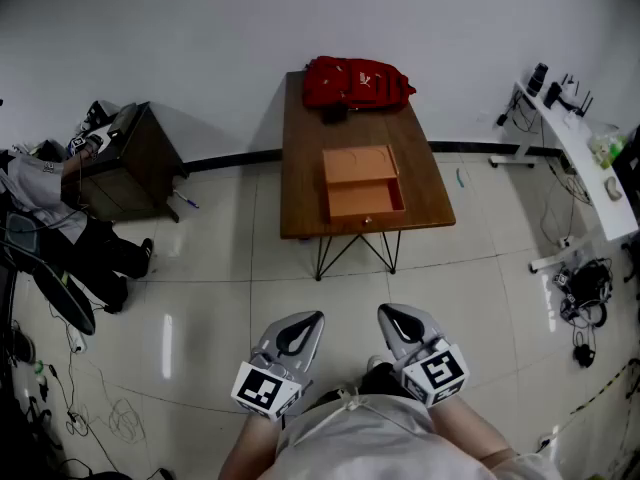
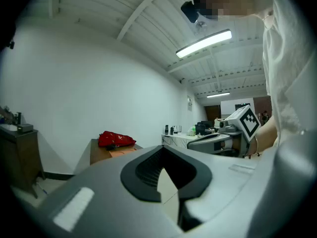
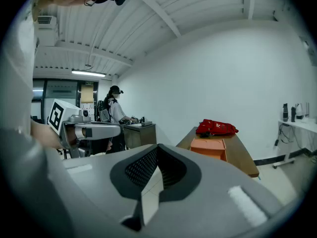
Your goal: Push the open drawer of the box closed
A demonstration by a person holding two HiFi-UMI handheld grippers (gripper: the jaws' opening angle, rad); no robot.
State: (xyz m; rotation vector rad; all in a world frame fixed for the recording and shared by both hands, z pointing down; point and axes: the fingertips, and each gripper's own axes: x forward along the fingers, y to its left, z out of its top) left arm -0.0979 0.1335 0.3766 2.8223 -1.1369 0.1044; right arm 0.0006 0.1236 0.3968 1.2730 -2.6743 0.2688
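An orange box lies on a brown wooden table across the room, its drawer pulled out toward me. A red backpack sits at the table's far end. Both grippers hang close to my body, well short of the table. The left gripper and right gripper are shut and hold nothing. In the left gripper view the gripper points toward the table and backpack. In the right gripper view the gripper faces the box.
A dark wooden cabinet stands at the left wall with a seated person beside it. A white desk with devices runs along the right. Cables lie on the tiled floor. Another person works at a back desk.
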